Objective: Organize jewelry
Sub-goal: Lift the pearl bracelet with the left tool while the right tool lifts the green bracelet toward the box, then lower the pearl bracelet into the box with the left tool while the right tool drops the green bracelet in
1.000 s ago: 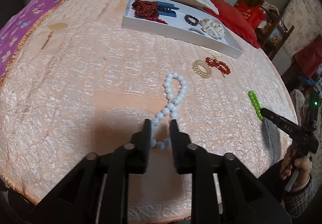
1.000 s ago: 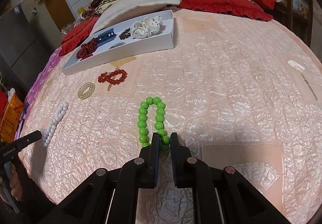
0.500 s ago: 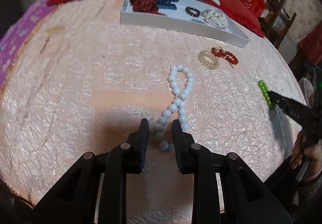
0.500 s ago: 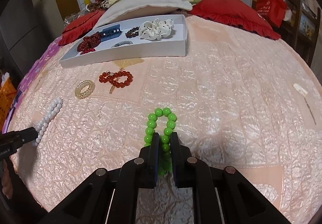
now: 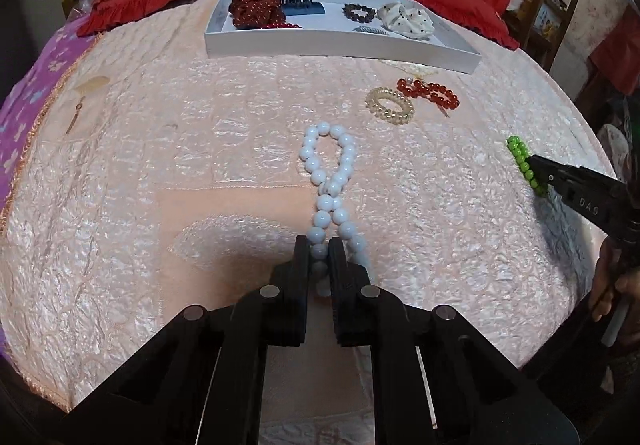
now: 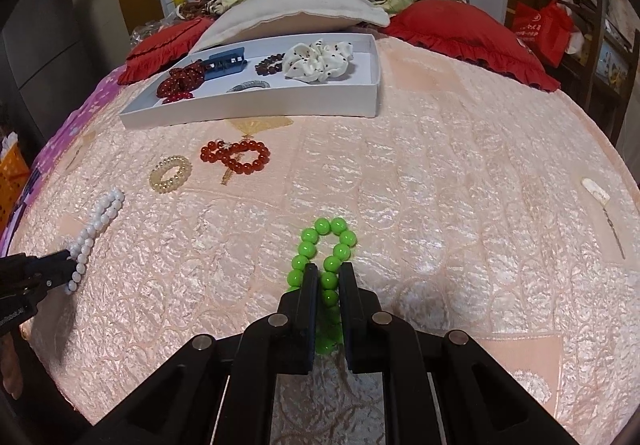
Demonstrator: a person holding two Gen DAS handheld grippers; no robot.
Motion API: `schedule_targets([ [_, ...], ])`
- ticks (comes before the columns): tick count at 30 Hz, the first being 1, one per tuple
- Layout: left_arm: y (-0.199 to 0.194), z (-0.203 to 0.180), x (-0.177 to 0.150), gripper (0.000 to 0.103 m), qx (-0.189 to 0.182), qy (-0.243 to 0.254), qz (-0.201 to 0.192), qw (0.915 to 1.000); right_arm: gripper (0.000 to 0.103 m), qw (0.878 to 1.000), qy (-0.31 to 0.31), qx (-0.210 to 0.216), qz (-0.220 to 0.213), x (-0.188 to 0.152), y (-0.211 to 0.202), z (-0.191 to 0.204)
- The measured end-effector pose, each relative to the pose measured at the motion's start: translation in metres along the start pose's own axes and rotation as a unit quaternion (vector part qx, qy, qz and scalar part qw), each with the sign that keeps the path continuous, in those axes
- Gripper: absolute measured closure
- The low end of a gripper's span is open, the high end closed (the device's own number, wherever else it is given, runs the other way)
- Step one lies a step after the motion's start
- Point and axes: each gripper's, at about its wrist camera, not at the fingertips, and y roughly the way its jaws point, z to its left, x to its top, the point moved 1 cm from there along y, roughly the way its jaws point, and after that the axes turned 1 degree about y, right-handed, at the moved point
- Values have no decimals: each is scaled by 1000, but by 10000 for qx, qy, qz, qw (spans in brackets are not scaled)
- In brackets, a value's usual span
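A white bead bracelet (image 5: 330, 181) lies twisted on the pink quilt. My left gripper (image 5: 319, 249) is shut on its near strand. A green bead bracelet (image 6: 326, 251) lies on the quilt, and my right gripper (image 6: 329, 277) is shut on one strand of it. The white tray (image 6: 256, 111) at the back holds red beads, a blue clip, a dark bracelet and a spotted scrunchie. A red bead bracelet (image 6: 236, 157) and a clear coil tie (image 6: 170, 173) lie in front of the tray. The right gripper (image 5: 560, 181) on the green beads (image 5: 522, 161) shows in the left wrist view.
Red cushions (image 6: 468, 37) and a white pillow (image 6: 296, 11) sit behind the tray. A small hairpin (image 6: 600, 201) lies at the quilt's right side. The quilt drops off at its rounded edges. Furniture stands at the far right.
Both grippers have moved forward over their bracelets. The left jaws closed from open onto the white bead strand. The right stays closed on the green beads.
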Motion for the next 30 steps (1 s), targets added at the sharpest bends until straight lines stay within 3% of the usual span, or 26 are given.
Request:
schedule_targets([
  [2, -10, -1, 5, 95, 32, -5, -105, 9999, 95, 9999, 17, 122, 44, 4, -2, 0],
  [12, -111, 0, 43, 95, -143, 32, -1070, 9942, 95, 9972, 112, 450, -588, 32, -62, 2],
  [18, -152, 1, 63, 95, -266, 84, -1338, 9906, 95, 9942, 210, 665, -824, 49, -92, -1],
  [24, -163, -7, 80, 95, -8, 332, -1441, 9890, 95, 9930, 145, 623, -997, 62, -108, -1],
  [30, -144, -14, 104, 95, 119, 472, -1302, 9903, 95, 9930, 54, 535, -1051, 80, -108, -1],
])
